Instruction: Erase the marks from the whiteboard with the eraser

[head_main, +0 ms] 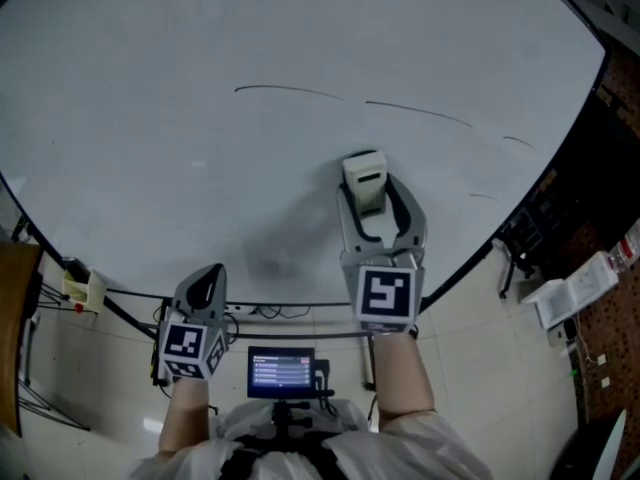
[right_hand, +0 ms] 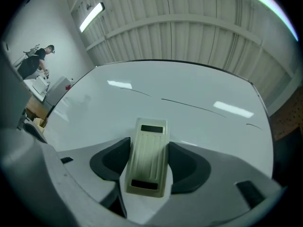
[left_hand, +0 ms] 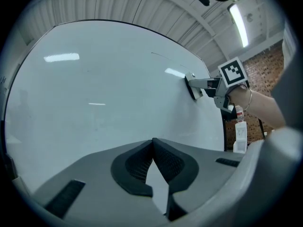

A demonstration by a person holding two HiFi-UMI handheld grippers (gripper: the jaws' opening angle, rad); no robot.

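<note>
A large whiteboard (head_main: 200,168) fills the head view. Thin black marks cross it: one line (head_main: 290,90) at upper middle, a longer one (head_main: 420,113) to its right, and short strokes (head_main: 518,143) near the right edge. My right gripper (head_main: 366,196) is shut on a cream eraser (right_hand: 148,156), held flat against the board below the marks; the eraser (head_main: 365,180) shows between the jaws. My left gripper (head_main: 207,286) hangs low by the board's bottom edge, shut with nothing in it; its pads (left_hand: 142,167) meet at the tips.
A tray with a small box (head_main: 82,288) hangs at the board's lower left edge. A screen (head_main: 281,370) sits at my chest. A stand and white items (head_main: 570,293) are on the floor at right. A person (right_hand: 35,60) stands far left in the right gripper view.
</note>
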